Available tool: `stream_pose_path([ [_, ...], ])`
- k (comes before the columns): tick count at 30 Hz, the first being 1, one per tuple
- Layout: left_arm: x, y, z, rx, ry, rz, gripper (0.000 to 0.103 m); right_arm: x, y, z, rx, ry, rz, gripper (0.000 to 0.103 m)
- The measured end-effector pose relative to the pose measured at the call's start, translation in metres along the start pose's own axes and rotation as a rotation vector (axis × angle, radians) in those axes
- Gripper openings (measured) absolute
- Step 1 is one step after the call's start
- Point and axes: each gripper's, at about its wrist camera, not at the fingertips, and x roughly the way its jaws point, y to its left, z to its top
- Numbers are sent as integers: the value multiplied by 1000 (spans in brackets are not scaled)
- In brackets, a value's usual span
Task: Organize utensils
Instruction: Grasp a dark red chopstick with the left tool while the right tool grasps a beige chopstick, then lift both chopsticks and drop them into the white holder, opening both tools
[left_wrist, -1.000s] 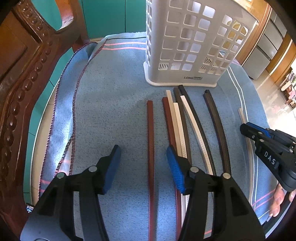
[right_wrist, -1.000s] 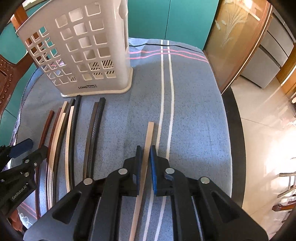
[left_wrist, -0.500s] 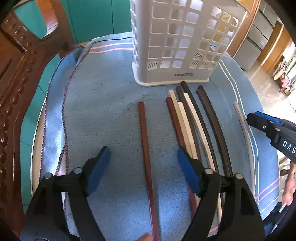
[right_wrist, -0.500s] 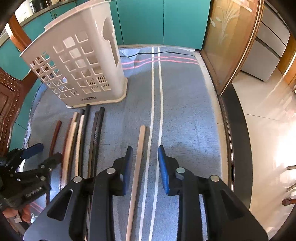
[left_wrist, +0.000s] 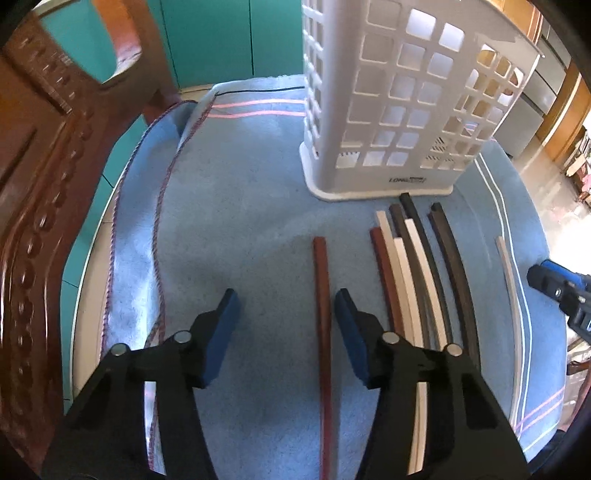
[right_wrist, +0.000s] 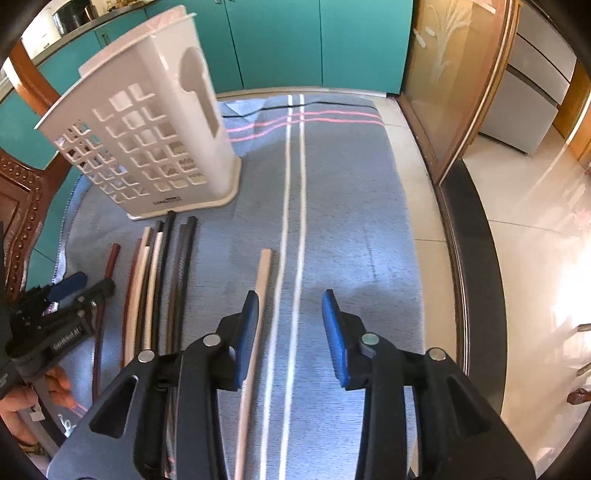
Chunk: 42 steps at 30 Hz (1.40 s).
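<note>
Red-brown stick between L jaws, long axis straight ahead.

Left gripper (left_wrist: 284, 306) wide open, holding nothing; red-brown chopstick (left_wrist: 322, 317) flat on blue cloth (left_wrist: 229, 221), nearer the R-side pad, pointing toward white basket (left_wrist: 391, 110). Right gripper (right_wrist: 290, 317) also agape, empty; tan chopstick (right_wrist: 258, 314) just beside its L pad. Bundle of sticks (left_wrist: 413, 273) between both.

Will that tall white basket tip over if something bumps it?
Possibly. The white basket is tall on a fairly small base and appears empty, so probably light. The soft blue cloth beneath may grip it, so it might topple rather than slide.
</note>
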Motion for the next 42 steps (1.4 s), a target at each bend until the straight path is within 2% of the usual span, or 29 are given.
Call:
stream_pose_path([
  [6, 3, -1, 14, 15, 66, -10, 51, 10, 9, -2, -32, 24, 7, 35],
  [8, 5, 1, 16, 16, 69, -19, 55, 15, 15, -3, -50, 32, -9, 35],
  [10, 5, 1, 15, 19, 68, -38, 65, 20, 20, -3, -60, 41, -14, 35],
  [14, 7, -3, 13, 36, 53, -29, 66, 25, 29, -3, -83, 41, -51, 35],
  [15, 7, -2, 13, 32, 50, -28, 63, 25, 30, -2, -85, 39, -56, 36],
  [16, 6, -3, 13, 29, 44, -19, 50, 26, 32, -2, -90, 34, -61, 36],
  [19, -2, -7, 9, 31, 41, -21, 25, 26, 37, -3, -101, 23, -68, 36],
  [20, -3, -7, 9, 34, 42, -22, 20, 26, 39, -3, -101, 21, -68, 36],
  [21, -4, -8, 9, 35, 43, -24, 10, 26, 40, -3, -101, 18, -65, 36],
  [23, -7, -6, 11, 23, 42, -28, 8, 26, 42, -2, -109, 15, -54, 30],
  [24, -9, -2, 12, 12, 41, -32, 7, 25, 44, -2, -114, 18, -38, 12],
  [26, -13, 4, 12, -10, 28, -39, 7, 23, 44, -3, -106, 17, -21, 8],
  [28, -25, 7, 13, -14, -15, -29, 7, 16, 47, -3, -103, -5, 2, 6],
  [32, -71, 9, 16, -12, -144, -21, 7, -31, 50, -3, -93, -123, 62, 6],
  [36, -140, 12, 13, 1, -292, -48, 7, -99, 43, -6, -71, -257, 171, 6],
  [39, -209, 16, 13, 6, -449, -65, 7, -149, 39, -8, -56, -361, 221, 6],
  [42, -257, 19, 20, -23, -568, -100, 7, -195, 35, -7, -36, -459, 269, 7],
])
